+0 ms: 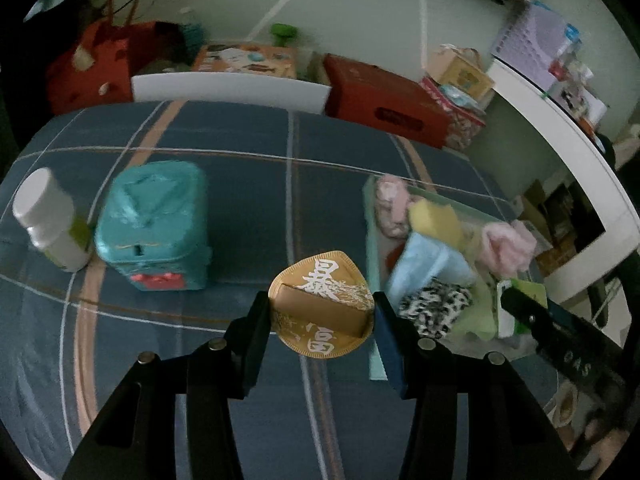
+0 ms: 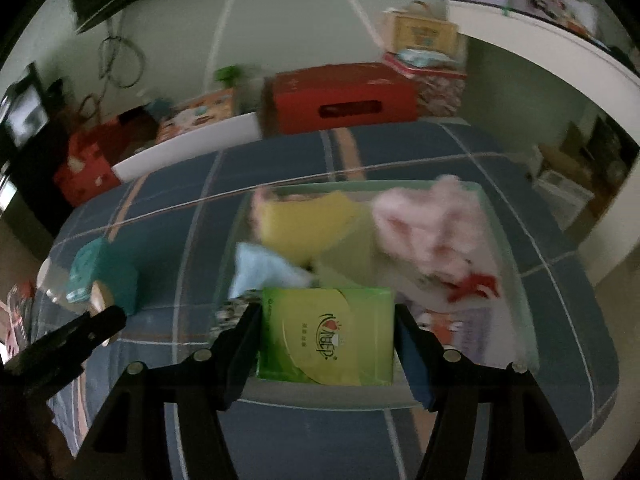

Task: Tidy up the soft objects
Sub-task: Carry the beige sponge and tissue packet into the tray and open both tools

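Note:
My left gripper [image 1: 322, 312] is shut on a round gold cushion with white characters [image 1: 322, 304], held above the blue plaid bed just left of the clear bin [image 1: 372, 240]. My right gripper [image 2: 326, 340] is shut on a green tissue pack [image 2: 326, 336], held over the near edge of the clear bin [image 2: 360, 398]. The bin holds a yellow sponge [image 2: 304, 224], a light blue cloth [image 2: 260, 272], a pink fluffy cloth [image 2: 428, 228], a red item [image 2: 476, 284] and a black-and-white patterned cloth [image 1: 436, 304]. The right gripper with its pack shows in the left wrist view [image 1: 520, 304].
A teal tin box [image 1: 154, 228] and a white bottle [image 1: 50, 220] stand on the bed [image 1: 240, 152] at left. A white bed rail [image 1: 232, 90], red boxes [image 1: 384, 104] and other cartons line the far side. A white shelf edge [image 1: 580, 152] is at right.

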Demonstrator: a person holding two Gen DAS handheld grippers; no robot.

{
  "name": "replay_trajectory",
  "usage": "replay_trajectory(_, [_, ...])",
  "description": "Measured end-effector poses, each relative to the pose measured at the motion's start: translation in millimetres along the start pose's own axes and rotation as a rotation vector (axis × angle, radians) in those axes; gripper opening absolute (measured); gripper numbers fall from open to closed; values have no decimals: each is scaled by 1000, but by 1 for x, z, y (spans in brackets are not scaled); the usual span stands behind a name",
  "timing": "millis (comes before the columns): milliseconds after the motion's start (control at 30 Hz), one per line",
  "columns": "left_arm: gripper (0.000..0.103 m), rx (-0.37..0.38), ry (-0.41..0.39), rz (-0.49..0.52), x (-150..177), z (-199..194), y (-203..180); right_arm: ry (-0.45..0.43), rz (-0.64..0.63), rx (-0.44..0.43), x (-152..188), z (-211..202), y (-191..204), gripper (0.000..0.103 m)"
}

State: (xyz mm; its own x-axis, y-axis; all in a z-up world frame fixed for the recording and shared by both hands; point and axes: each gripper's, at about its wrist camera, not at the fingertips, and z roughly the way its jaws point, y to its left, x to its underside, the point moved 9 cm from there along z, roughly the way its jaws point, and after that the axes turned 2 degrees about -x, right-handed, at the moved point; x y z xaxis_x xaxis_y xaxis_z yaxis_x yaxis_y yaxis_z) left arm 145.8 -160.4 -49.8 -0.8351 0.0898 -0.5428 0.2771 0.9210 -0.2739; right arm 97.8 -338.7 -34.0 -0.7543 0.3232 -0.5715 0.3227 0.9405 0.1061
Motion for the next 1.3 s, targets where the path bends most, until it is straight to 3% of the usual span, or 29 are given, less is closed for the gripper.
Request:
replay_trajectory(167, [51,37,-11,101,7,4,-38,-9,73,44,0,-2,-35,67])
replay_trajectory(533, [52,125,-21,301,26,17,-115,-14,157,66,2,-3,-71,67])
replay_trajectory(1300, [52,86,37,333,44,71,-123,45,117,-9,10,24,-45,67])
